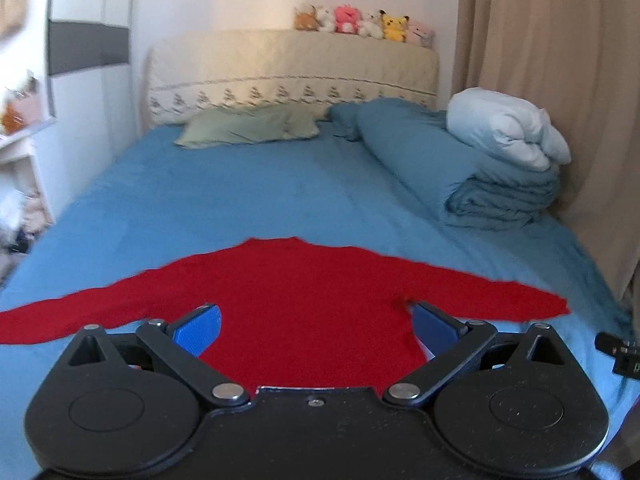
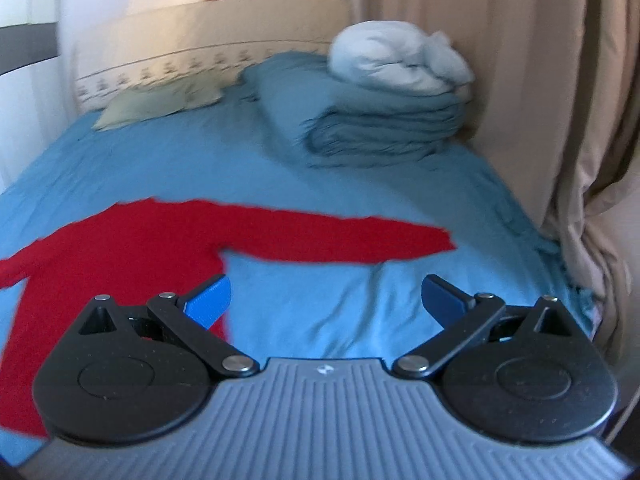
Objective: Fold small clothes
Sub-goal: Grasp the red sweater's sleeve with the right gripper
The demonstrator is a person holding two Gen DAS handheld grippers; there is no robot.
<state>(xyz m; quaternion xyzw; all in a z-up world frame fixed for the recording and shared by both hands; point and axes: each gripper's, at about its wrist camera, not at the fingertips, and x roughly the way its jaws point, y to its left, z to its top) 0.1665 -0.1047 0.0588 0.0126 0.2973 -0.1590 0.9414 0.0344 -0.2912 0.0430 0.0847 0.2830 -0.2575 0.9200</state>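
A red long-sleeved top (image 1: 288, 296) lies flat on the blue bed sheet (image 1: 240, 200) with both sleeves spread out sideways. My left gripper (image 1: 316, 320) is open and empty, hovering over the top's body. In the right wrist view the top (image 2: 120, 248) lies at the left, its right sleeve (image 2: 344, 240) stretching across the middle. My right gripper (image 2: 326, 300) is open and empty above bare sheet (image 2: 320, 184), just in front of that sleeve and right of the body. A bit of the right gripper (image 1: 620, 354) shows at the left wrist view's right edge.
A folded blue duvet (image 1: 460, 172) with a pale blue bundle (image 1: 508, 128) on top lies at the bed's right side. A green pillow (image 1: 248, 130) lies by the headboard (image 1: 292, 64), which carries several plush toys (image 1: 360, 22). A beige curtain (image 2: 540, 100) hangs at the right.
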